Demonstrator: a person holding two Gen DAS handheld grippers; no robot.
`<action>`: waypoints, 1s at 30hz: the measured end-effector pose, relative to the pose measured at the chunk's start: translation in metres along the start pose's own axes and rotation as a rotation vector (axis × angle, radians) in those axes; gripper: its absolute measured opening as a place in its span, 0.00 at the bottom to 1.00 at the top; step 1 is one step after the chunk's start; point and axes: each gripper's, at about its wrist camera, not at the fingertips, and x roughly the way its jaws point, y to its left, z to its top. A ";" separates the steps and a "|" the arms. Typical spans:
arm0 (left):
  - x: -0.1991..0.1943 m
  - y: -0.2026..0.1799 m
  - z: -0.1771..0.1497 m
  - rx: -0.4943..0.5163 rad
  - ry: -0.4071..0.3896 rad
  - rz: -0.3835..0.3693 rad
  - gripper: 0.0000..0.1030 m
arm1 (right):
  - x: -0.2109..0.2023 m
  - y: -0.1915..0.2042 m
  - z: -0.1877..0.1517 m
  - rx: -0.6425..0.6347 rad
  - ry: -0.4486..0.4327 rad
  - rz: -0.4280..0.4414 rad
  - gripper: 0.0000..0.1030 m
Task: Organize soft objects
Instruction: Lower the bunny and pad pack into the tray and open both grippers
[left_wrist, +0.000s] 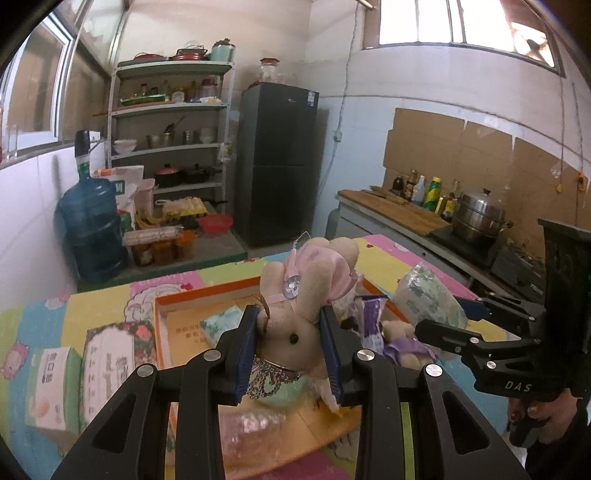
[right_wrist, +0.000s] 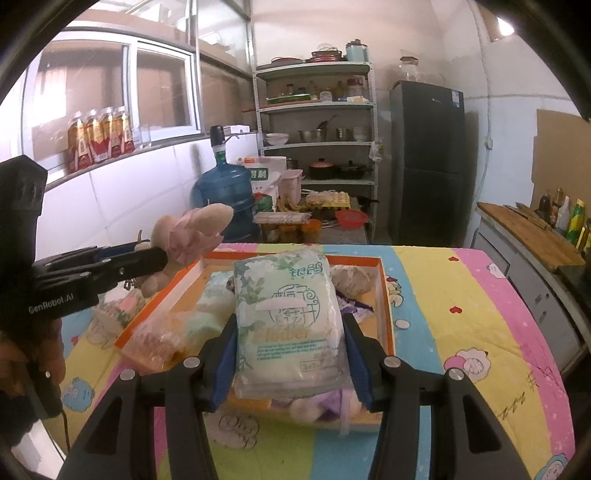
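Left tongs (left_wrist: 291, 345) gripping plush rabbit (left_wrist: 306, 280), right tongs (right_wrist: 291, 356) gripping tissue pack (right_wrist: 288, 317) over crowded orange tray (right_wrist: 386, 295); tabletop (right_wrist: 480, 332) rightward lying open.

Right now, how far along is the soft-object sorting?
Partly done: the orange tray already holds tissue packs and a purple-dressed plush. In hand: the left gripper clamps a plush rabbit, and the right gripper clamps a pack of tissues, both above the tray. Left: setting those down, and two boxes lie beside the tray.
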 end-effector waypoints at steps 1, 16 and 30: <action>0.003 -0.001 0.001 0.001 0.003 0.006 0.33 | 0.003 -0.001 0.002 0.004 0.002 -0.007 0.51; 0.063 0.009 0.006 -0.046 0.084 0.064 0.33 | 0.063 -0.017 0.020 0.070 0.064 -0.039 0.51; 0.100 0.019 -0.013 -0.065 0.162 0.054 0.33 | 0.101 -0.019 0.010 0.077 0.143 -0.056 0.52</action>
